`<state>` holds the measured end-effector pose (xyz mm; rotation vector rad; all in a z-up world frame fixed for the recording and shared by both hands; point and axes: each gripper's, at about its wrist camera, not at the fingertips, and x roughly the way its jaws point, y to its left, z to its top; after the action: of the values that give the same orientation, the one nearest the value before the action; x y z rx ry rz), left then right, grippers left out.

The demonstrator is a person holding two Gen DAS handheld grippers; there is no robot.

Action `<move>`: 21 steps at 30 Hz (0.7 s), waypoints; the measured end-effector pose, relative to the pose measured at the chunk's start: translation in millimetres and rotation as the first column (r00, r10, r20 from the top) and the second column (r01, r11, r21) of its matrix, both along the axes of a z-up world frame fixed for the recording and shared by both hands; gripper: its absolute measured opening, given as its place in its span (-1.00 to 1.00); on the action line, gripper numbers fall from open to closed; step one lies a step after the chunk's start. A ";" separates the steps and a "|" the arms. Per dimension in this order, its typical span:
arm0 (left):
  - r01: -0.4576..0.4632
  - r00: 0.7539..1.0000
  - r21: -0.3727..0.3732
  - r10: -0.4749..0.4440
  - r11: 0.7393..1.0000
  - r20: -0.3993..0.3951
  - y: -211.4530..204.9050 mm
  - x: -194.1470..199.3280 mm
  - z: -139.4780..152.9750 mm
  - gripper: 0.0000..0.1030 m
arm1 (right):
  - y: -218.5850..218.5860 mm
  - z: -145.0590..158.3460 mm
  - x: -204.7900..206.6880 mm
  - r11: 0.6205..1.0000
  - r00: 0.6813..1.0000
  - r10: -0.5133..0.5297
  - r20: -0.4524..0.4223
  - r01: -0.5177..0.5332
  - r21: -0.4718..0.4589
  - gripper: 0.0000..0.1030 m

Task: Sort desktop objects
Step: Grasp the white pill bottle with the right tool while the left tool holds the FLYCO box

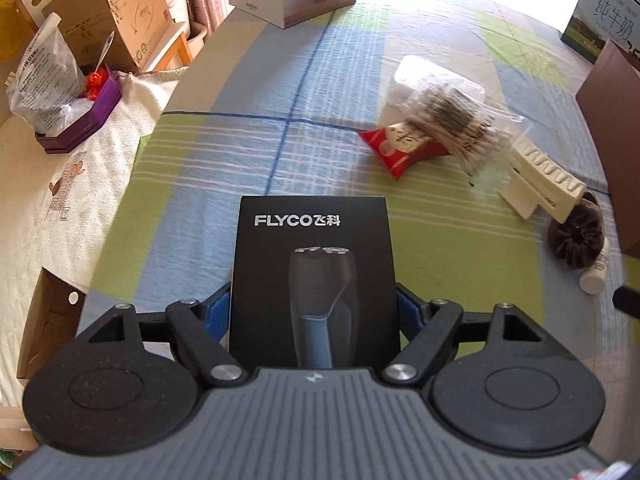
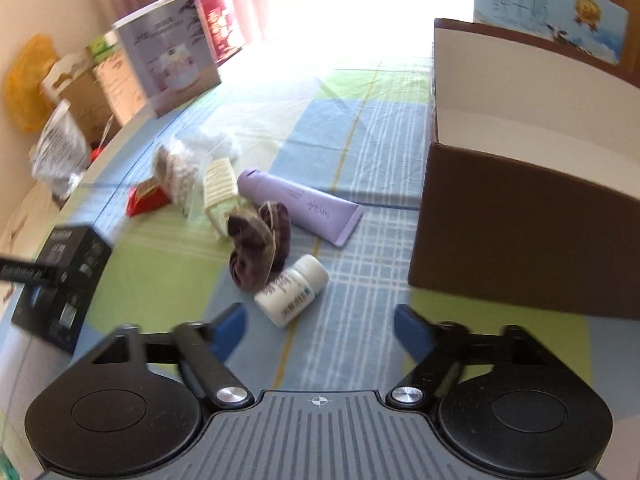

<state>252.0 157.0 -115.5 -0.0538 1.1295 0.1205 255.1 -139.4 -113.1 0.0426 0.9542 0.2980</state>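
Observation:
My left gripper [image 1: 314, 312] is shut on a black FLYCO shaver box [image 1: 312, 264], its blue pads against both sides, above the checked cloth. The same shaver box [image 2: 64, 272] shows at the left of the right wrist view. My right gripper [image 2: 320, 320] is open and holds nothing; just ahead of it lies a white pill bottle [image 2: 292, 296]. Behind that are a dark brown scrunchie [image 2: 258, 240], a purple tube [image 2: 300, 206], a cream hair claw [image 2: 218, 192], a bag of cotton swabs [image 2: 176, 172] and a red packet [image 2: 146, 200].
An open brown cardboard box [image 2: 520, 216] with a white inside stands to the right. Cartons [image 2: 168, 56] line the far edge. A purple tray [image 1: 80, 120] and bags sit on the white cloth at left. A milk carton [image 1: 600, 20] is at far right.

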 end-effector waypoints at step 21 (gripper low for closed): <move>0.071 0.997 -0.015 -0.071 0.997 -0.024 22.3 9.0 -12.4 0.50 | 30.3 -23.6 13.7 0.996 0.999 -0.040 -0.004 0.039 -0.081 -0.53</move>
<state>261.1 179.3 -127.9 -0.0247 1.1557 0.0501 268.8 -109.1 -136.6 -0.0116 0.9691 0.2227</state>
